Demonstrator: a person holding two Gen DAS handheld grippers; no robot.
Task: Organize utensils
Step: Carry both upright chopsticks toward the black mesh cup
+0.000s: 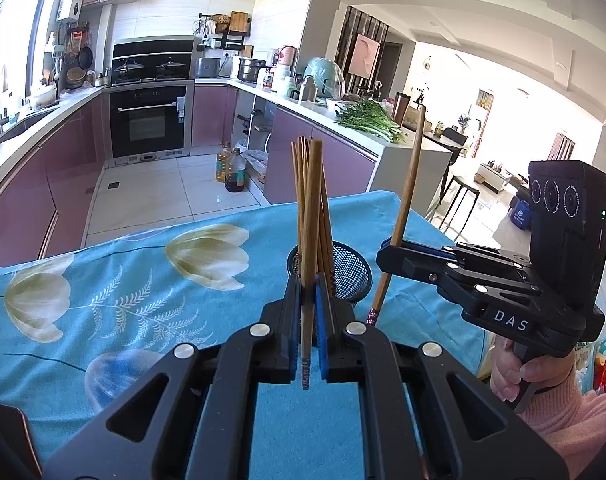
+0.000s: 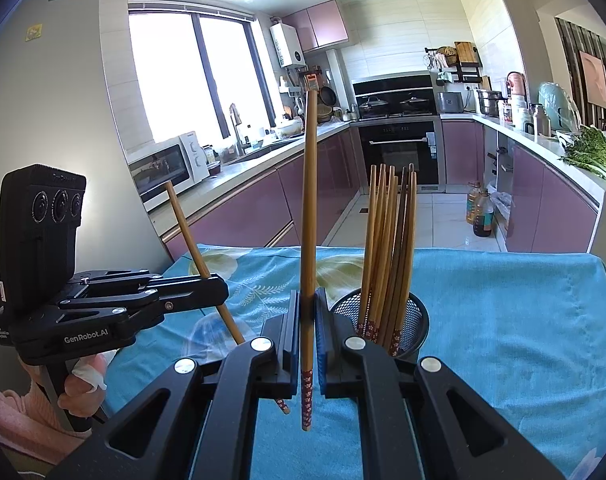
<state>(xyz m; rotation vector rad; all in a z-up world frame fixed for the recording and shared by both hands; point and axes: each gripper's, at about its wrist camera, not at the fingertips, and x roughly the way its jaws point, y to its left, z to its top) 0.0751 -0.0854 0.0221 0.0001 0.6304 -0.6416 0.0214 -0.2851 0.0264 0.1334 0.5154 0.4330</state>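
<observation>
My left gripper [image 1: 307, 300] is shut on one brown chopstick [image 1: 311, 216], held upright just in front of a black mesh cup [image 1: 353, 270]. The cup stands on the blue flowered cloth and holds several chopsticks [image 1: 301, 184]. My right gripper [image 2: 307, 312] is shut on another chopstick [image 2: 309, 216], also upright, just left of the same cup [image 2: 413, 320] with its chopsticks [image 2: 391, 248]. The left wrist view shows the right gripper [image 1: 395, 252] with its chopstick [image 1: 409, 184] to the right of the cup. The right wrist view shows the left gripper [image 2: 213, 288] with its tilted chopstick [image 2: 191, 240] at the left.
The table has a blue flowered cloth [image 1: 115, 280], whose far edge [image 2: 503, 256] drops to a tiled kitchen floor. Purple cabinets, an oven [image 1: 147, 120] and oil bottles [image 1: 233, 168] stand beyond. Greens [image 1: 367, 120] lie on the right counter.
</observation>
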